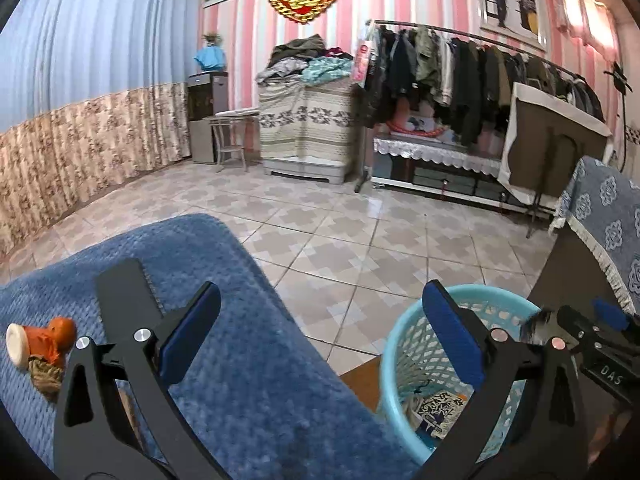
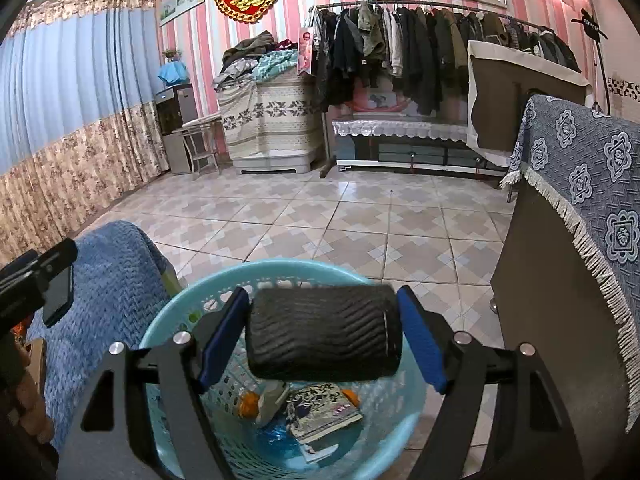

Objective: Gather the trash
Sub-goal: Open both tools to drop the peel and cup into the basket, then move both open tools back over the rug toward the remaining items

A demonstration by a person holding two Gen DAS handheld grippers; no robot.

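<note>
The black ribbed cylinder (image 2: 324, 332) could tip past the turquoise basket (image 2: 192, 300) rim and land on the tiled floor (image 2: 320, 220) if released off-centre. It sits crosswise in the right gripper (image 2: 324, 336), clamped between its 2 blue pads above the basket (paper scraps already inside). The left gripper (image 1: 320, 340) gapes wide and empty between blue blanket (image 1: 248, 360) and basket.
</note>
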